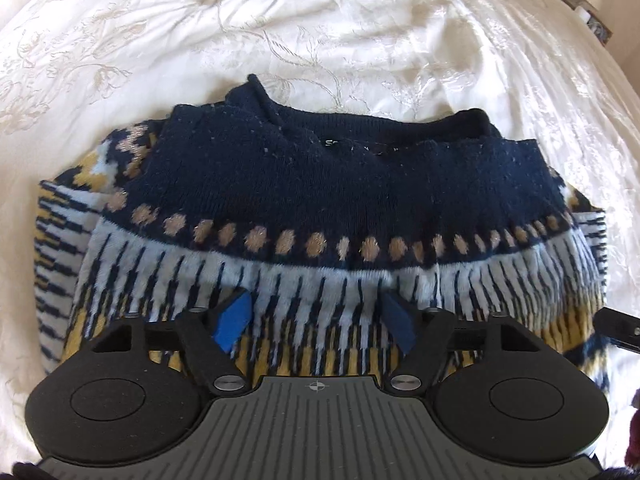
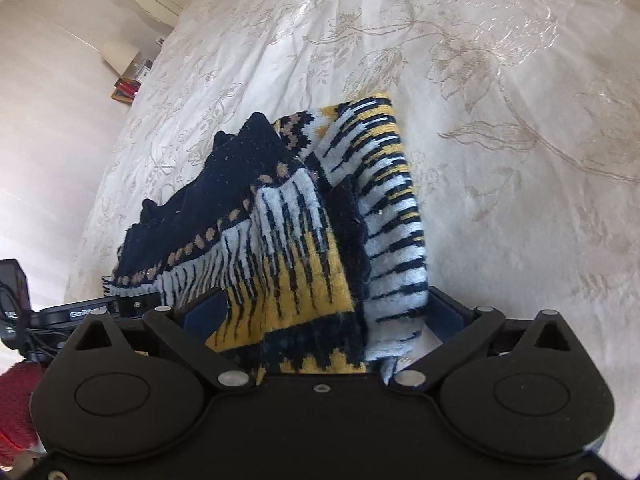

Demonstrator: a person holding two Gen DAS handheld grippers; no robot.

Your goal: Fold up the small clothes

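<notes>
A small knitted sweater (image 1: 304,184), navy at the neck with tan dots and white, navy and yellow stripes, lies folded on the white bed. My left gripper (image 1: 316,316) is open, its blue pads (image 1: 234,320) spread over the sweater's near striped edge. In the right wrist view the sweater (image 2: 288,248) lies between the spread fingers of my right gripper (image 2: 324,312), with the fabric bunched up into the jaws. The right gripper is open. The right gripper's tip shows at the right edge of the left wrist view (image 1: 616,326).
The white embroidered bedspread (image 1: 320,20) surrounds the sweater on all sides. A lamp and bedside items (image 2: 124,68) stand beyond the bed's far edge. The left gripper's body (image 2: 80,314) and a red cloth (image 2: 16,404) lie at the left of the right wrist view.
</notes>
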